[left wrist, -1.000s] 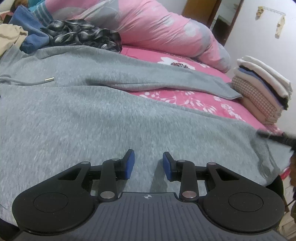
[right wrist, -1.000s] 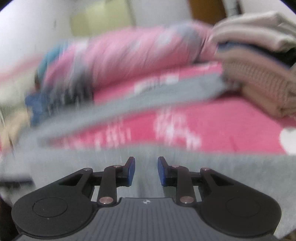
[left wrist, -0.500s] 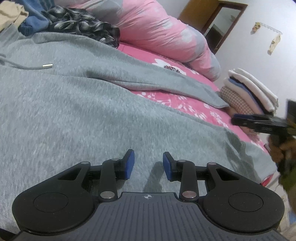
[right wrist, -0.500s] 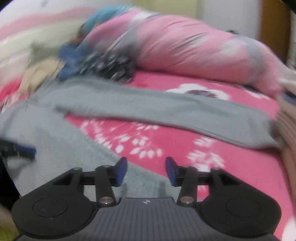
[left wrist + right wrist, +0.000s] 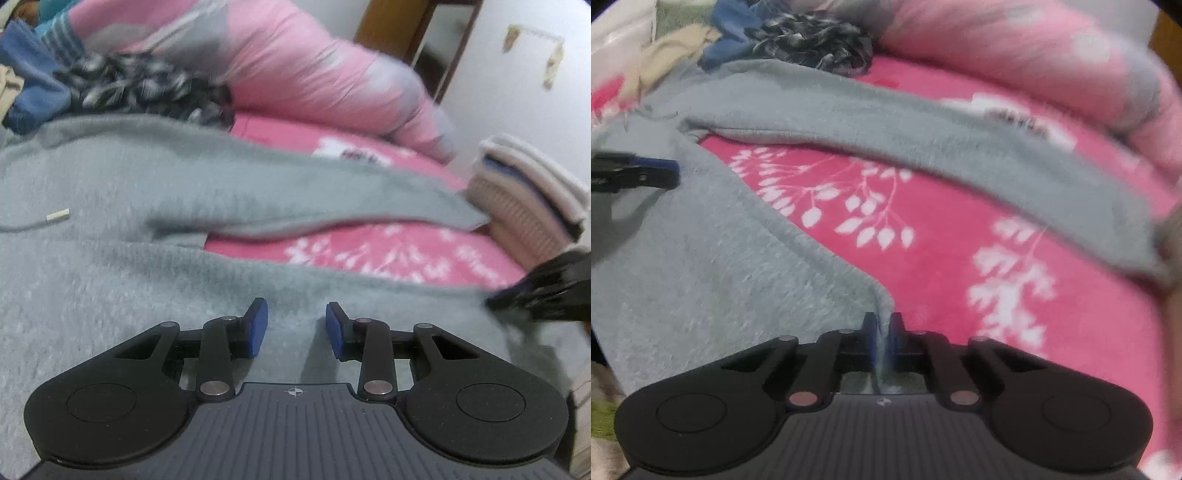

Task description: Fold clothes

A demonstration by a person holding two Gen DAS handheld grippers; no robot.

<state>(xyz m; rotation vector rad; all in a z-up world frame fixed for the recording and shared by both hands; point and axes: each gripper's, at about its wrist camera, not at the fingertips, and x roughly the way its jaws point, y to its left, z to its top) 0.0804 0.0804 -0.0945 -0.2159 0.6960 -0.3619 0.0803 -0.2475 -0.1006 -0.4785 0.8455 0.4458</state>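
Right tool (image 5: pixel 882 334) pinched on the grey sweatshirt's (image 5: pixel 713 251) corner; left tool (image 5: pixel 295 328) part-open over its body.

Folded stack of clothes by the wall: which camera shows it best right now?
The left wrist view. The folded stack sits at its right edge beyond the grey hoodie, layers visible though blurred. The right wrist view shows only a blurred sliver at its right edge, too unclear to identify.
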